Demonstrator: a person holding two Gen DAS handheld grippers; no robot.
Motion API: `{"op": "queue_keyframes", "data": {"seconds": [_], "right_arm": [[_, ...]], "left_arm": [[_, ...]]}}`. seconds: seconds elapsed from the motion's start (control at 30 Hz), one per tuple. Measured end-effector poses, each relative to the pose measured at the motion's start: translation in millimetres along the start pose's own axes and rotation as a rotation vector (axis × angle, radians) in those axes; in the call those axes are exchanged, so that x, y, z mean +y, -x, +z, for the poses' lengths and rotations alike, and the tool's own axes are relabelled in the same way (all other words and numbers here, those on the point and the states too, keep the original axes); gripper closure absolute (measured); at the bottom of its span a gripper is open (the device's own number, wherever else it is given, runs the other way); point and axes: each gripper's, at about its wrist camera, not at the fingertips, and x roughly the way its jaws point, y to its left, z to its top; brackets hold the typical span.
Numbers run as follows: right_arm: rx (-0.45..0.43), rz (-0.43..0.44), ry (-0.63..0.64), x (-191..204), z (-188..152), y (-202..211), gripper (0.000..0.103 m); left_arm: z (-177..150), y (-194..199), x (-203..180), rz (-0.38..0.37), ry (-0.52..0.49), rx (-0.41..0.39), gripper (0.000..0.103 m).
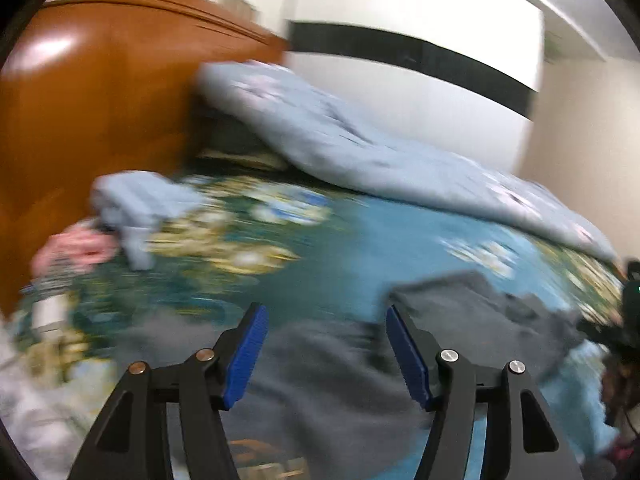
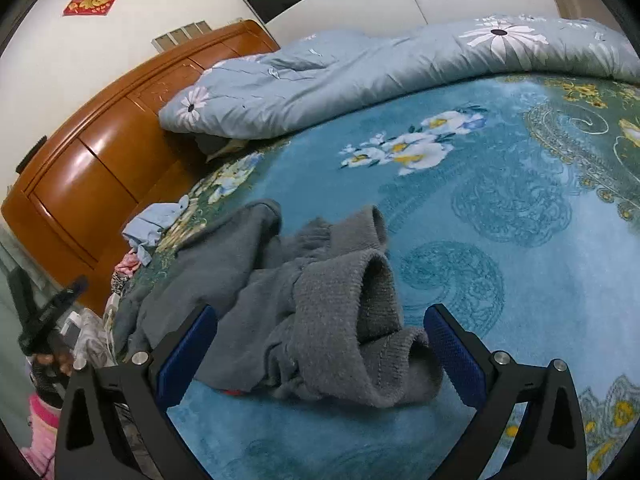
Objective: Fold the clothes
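Grey knit sweater (image 2: 304,292) crumpled on a teal floral blanket (image 2: 500,208), ribbed cuff folded over. Right gripper (image 2: 320,340) just above it, blue-padded fingers (image 2: 452,356) spread wide, pinching nothing. Left gripper (image 1: 326,344) likewise spread over what seems, through blur, the same grey cloth. Pale blue quilt (image 2: 360,76) behind, near the wooden headboard (image 2: 92,168).

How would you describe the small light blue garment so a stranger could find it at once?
Start at the orange wooden headboard at the end of the bed. Where the teal floral blanket meets it, beside the crumpled grey sweater, lies the small light blue garment. It is paler and far smaller than the sweater.
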Motion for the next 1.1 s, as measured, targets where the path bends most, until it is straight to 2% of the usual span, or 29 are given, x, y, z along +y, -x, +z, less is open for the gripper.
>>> {"op": "queue_keyframes", "data": {"seconds": [0.07, 0.17, 0.23, 0.33, 0.4, 0.53, 0.67, 0.77, 0.8, 0.83, 0.87, 0.9, 0.93, 0.97, 1.0, 1.1], "right_arm": [[-0.018, 0.001, -0.016, 0.3, -3.8, 9.5, 0.001], [-0.049, -0.015, -0.027, 2.1, -6.1, 21.0, 0.002], [-0.065, -0.010, -0.029, 1.4, -8.0, 25.5, 0.010], [-0.057, 0.049, -0.042, -2.1, -9.8, 26.0, 0.019], [-0.040, 0.098, -0.049, -3.7, -10.7, 22.3, 0.026], [-0.015, 0.135, 0.002, 3.3, -11.1, 17.7, 0.027], [0.019, 0.166, 0.063, 4.8, 0.4, -2.0, 0.027], [0.045, 0.192, -0.018, -13.6, 6.5, -25.1, 0.028], [0.051, 0.222, -0.054, -19.5, 7.0, -30.7, 0.030], [0.058, 0.254, -0.078, -22.7, 7.2, -34.0, 0.035], [0.060, 0.274, -0.084, -22.9, 8.2, -35.3, 0.037], [0.054, 0.283, -0.085, -22.3, 9.8, -34.7, 0.047], [0.044, 0.280, -0.097, -23.6, 11.5, -33.6, 0.065], [0.033, 0.273, -0.114, -25.7, 13.2, -32.7, 0.074], [0.025, 0.264, -0.139, -30.1, 14.2, -31.8, 0.090], [-0.021, 0.294, -0.220, -48.9, 19.1, -23.7, 0.092]], "left_arm": [[1.9, -28.8, -17.5, -0.047, -0.009, 0.048, 0.037], [1.0, -70.7, -28.1, -0.130, 0.067, 0.137, 0.037], [-3.1, -91.1, -29.6, -0.194, 0.139, 0.189, 0.037], [-11.4, -113.7, -29.2, -0.232, 0.232, 0.243, 0.037], [-15.2, -120.1, -29.6, -0.255, 0.268, 0.255, 0.038], [-18.0, -120.4, -37.3, -0.299, 0.241, 0.258, 0.039], [-13.9, -127.6, -36.2, -0.306, 0.256, 0.277, 0.039], [-11.1, -135.5, -32.1, -0.307, 0.306, 0.290, 0.039], [-10.5, -136.4, -32.5, -0.306, 0.314, 0.288, 0.040], [-9.7, -136.1, -33.5, -0.301, 0.319, 0.284, 0.044], [-8.4, -135.6, -34.3, -0.294, 0.323, 0.282, 0.054], [-7.1, -135.0, -35.2, -0.287, 0.327, 0.279, 0.059], [-5.5, -134.7, -35.8, -0.283, 0.333, 0.279, 0.071], [-3.4, -134.8, -36.0, -0.281, 0.341, 0.282, 0.084], [-1.3, -134.9, -36.3, -0.280, 0.349, 0.284, 0.085], [8.9, -133.1, -43.0, -0.287, 0.374, 0.269, 0.088]]}}
